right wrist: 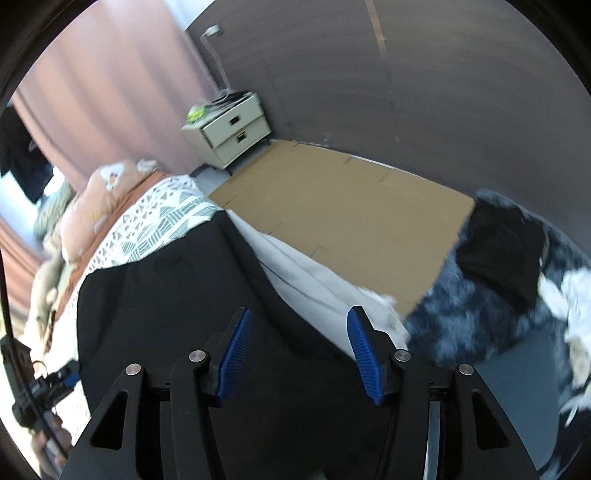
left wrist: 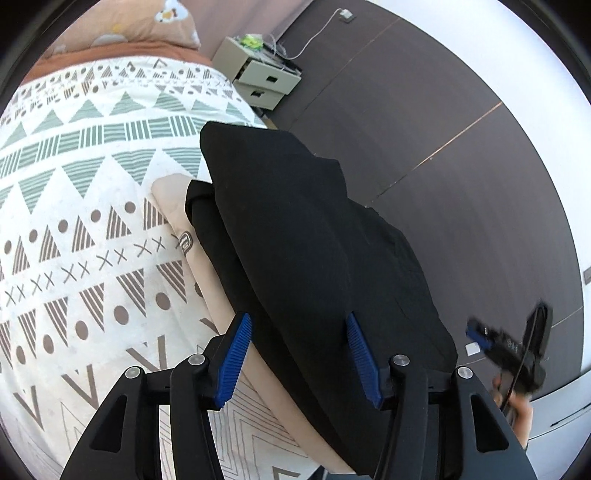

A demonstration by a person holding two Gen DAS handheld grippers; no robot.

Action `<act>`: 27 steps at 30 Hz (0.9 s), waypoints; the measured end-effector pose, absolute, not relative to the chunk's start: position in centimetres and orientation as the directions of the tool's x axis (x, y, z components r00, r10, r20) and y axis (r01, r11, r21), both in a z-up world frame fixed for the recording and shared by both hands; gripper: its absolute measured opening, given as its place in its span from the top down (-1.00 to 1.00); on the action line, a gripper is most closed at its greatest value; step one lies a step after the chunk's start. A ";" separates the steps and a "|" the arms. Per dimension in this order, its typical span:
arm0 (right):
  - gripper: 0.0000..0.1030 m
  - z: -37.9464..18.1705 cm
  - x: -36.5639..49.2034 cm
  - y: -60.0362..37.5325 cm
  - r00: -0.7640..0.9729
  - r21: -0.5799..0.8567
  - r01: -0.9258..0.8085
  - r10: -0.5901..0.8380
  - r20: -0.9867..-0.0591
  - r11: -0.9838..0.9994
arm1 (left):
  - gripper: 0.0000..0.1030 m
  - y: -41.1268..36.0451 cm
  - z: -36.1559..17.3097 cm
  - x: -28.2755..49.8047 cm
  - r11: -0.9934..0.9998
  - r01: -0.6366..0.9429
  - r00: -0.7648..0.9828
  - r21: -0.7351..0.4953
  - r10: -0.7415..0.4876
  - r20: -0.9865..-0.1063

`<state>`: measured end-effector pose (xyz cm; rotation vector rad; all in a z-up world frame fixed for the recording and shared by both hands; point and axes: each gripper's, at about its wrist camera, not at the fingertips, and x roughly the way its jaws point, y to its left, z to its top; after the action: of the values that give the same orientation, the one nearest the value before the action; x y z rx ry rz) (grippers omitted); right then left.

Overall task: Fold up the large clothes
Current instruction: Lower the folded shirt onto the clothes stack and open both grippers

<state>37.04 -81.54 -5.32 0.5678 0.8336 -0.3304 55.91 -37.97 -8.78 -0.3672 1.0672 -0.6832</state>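
While both jaws gape, black garment lies beneath left gripper, right gripper, ungripped

I see the bed covered by a white spread with green and brown geometric print. A folded beige garment lies on it near the edge, a folded black garment stacked on top. A tan pillow rests at the head.

You are looking at a black garment lying over a white bedspread showing green and brown triangles.
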 end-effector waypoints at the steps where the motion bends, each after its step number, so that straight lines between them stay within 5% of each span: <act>1: -0.06 -6.0 36.1 -81.8 0.638 0.362 0.500 -0.052 -0.768 0.786 | -0.08 -38.0 -8.6 55.5 0.743 0.336 0.314 -0.579 -0.668 -0.675; 3: -0.25 -7.4 34.4 -82.0 0.643 0.401 0.522 -0.038 -0.765 0.752 | -0.07 -37.7 -8.4 55.3 0.744 0.340 0.325 -0.575 -0.666 -0.671; 11: -0.26 -12.8 31.8 -80.5 0.726 0.634 0.461 0.147 -0.672 0.621 | -0.07 -39.6 -8.8 54.0 0.703 0.418 0.252 -0.575 -0.698 -0.670; 13: 0.13 -12.6 32.6 -80.2 0.737 0.630 0.453 0.132 -0.663 0.630 | -0.04 -39.9 -8.8 54.0 0.699 0.420 0.254 -0.578 -0.702 -0.665; 14: 0.69 -12.4 32.9 -80.2 0.740 0.625 0.454 0.123 -0.662 0.635 | 0.01 -40.1 -8.8 54.1 0.698 0.422 0.253 -0.579 -0.704 -0.664; 15: 0.81 -12.3 33.1 -80.3 0.740 0.619 0.458 0.112 -0.663 0.638 | 0.02 -40.3 -8.7 54.2 0.699 0.422 0.253 -0.577 -0.702 -0.666; 27: 0.90 -12.3 35.0 -82.2 0.745 0.579 0.521 -0.003 -0.667 0.627 | 0.03 -43.8 -7.8 56.0 0.739 0.421 0.300 -0.526 -0.661 -0.688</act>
<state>35.00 -82.24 -12.30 0.8510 0.6789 -0.3282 56.02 -43.81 -7.79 -0.2663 1.0402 -0.7291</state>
